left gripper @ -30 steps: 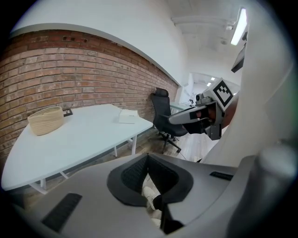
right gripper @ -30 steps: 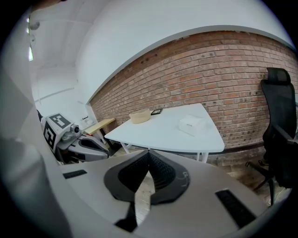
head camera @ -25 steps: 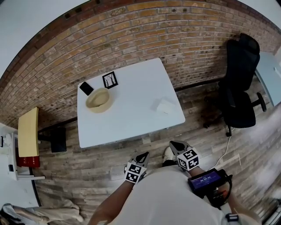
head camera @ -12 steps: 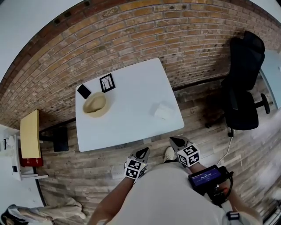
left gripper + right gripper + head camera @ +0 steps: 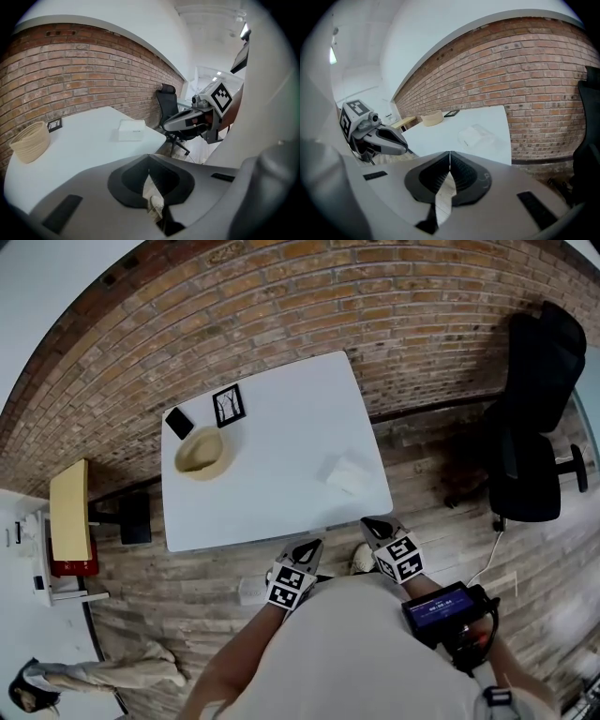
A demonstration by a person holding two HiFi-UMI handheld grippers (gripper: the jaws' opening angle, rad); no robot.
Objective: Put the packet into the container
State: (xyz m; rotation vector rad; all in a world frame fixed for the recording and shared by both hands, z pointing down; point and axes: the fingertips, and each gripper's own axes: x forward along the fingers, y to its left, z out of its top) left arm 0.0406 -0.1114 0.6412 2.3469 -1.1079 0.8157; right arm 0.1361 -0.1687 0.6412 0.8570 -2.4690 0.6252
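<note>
Packet (image 5: 345, 471): lying flat on the white tabletop (image 5: 281, 451), near its right edge, well apart from the container (image 5: 202, 452), with no tongs touching it.
Container: standing upright on the far left part of the tabletop, a pale round basket with its mouth facing up.
Marker card (image 5: 230, 405): sitting just behind the container, on the side of the brick wall (image 5: 309, 306); flat or leaning, not possible to tell.
Black flat thing (image 5: 179, 423): lying just beside the container, close to the far left corner; not possible to tell what kind.
Left tongs (image 5: 312, 546): hanging over the wooden floor (image 5: 187, 587), just outside the near edge of the tabletop and pointing toward it; jaws meeting at the tips, gripping nothing.
Right tongs (image 5: 368, 522): hanging near the right front corner of the tabletop, also off it; jaws pressing together, gripping nothing.
Person (image 5: 356, 662): standing at the near side of the tabletop in a pale shirt, carrying a small device (image 5: 436, 607) with a lit screen at the right arm.
Office chair (image 5: 530, 427): standing on the floor at the right, well apart from the tabletop.
Yellow bench (image 5: 68, 518): standing at the left, apart from the tabletop.
</note>
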